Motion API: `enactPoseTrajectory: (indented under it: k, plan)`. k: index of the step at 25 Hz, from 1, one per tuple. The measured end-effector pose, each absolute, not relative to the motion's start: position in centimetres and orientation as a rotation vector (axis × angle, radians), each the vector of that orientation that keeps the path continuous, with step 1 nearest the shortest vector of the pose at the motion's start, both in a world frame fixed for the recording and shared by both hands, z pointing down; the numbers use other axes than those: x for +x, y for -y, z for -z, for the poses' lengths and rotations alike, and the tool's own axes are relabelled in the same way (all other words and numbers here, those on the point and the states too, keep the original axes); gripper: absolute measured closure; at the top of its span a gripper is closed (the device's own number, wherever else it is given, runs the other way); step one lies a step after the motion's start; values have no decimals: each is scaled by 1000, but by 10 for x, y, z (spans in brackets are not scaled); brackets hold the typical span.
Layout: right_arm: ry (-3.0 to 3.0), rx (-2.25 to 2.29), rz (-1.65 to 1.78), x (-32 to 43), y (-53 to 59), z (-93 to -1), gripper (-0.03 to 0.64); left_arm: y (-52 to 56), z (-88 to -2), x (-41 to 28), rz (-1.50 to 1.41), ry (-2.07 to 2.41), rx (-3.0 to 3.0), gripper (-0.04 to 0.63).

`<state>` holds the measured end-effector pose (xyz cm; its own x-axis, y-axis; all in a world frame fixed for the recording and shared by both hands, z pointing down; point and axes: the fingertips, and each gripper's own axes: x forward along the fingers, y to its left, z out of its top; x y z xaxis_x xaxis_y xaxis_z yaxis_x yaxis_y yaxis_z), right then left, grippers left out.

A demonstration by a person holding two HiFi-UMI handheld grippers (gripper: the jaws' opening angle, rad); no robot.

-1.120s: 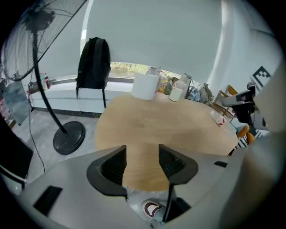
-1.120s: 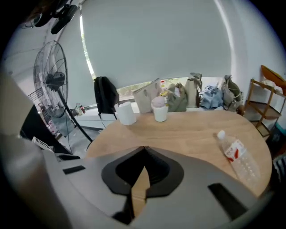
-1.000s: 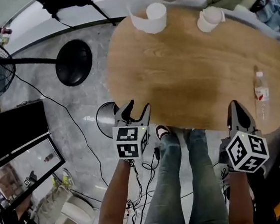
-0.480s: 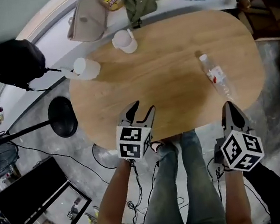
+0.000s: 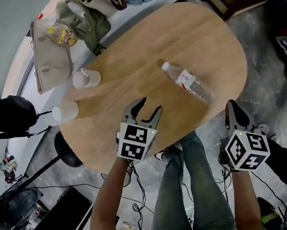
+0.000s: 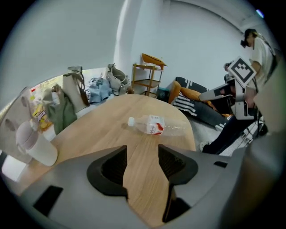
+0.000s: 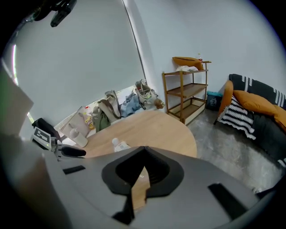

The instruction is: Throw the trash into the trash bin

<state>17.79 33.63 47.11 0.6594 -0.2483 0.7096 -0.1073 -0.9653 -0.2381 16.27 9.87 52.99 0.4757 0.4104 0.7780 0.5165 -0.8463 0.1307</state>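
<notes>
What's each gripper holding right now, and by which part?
Nothing. The left gripper has its jaws apart, only the table showing between them; the right gripper is shut and empty. The bottle lies untouched on the table.

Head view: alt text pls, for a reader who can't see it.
Looking down, a clear plastic bottle lies on its side on an oval wooden table, untouched. The person's left hand-held gripper hangs open and empty over the near edge; the right hand-held gripper, shut, is at the near right edge.
</notes>
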Motion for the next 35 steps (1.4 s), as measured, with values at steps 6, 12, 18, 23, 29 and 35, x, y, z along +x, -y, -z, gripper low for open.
enactPoseTrajectory:
  k: [6, 12, 18, 23, 29, 35]
  plan:
    - [-225, -2666, 1214, 195, -360, -483, 611, -117, -536, 205, 1282, 983, -2358, 370]
    - [-151, -2624, 1206, 213, -371, -495, 611, -133, -544, 234, 1208, 1167, -2063, 370]
    - [-78, -2578, 1199, 221, -382, -505, 611, -141, -560, 250, 1148, 1310, -1754, 370]
    - [-31, -2535, 1223, 214, -389, -515, 611, -148, -569, 258, 1067, 1356, -1533, 370]
    - [11, -2520, 1224, 214, -402, -525, 611, -155, -584, 268, 913, 1408, -1203, 370]
    - [38, -2499, 1236, 212, -409, -535, 611, -159, -597, 266, 896, 1475, -1024, 370]
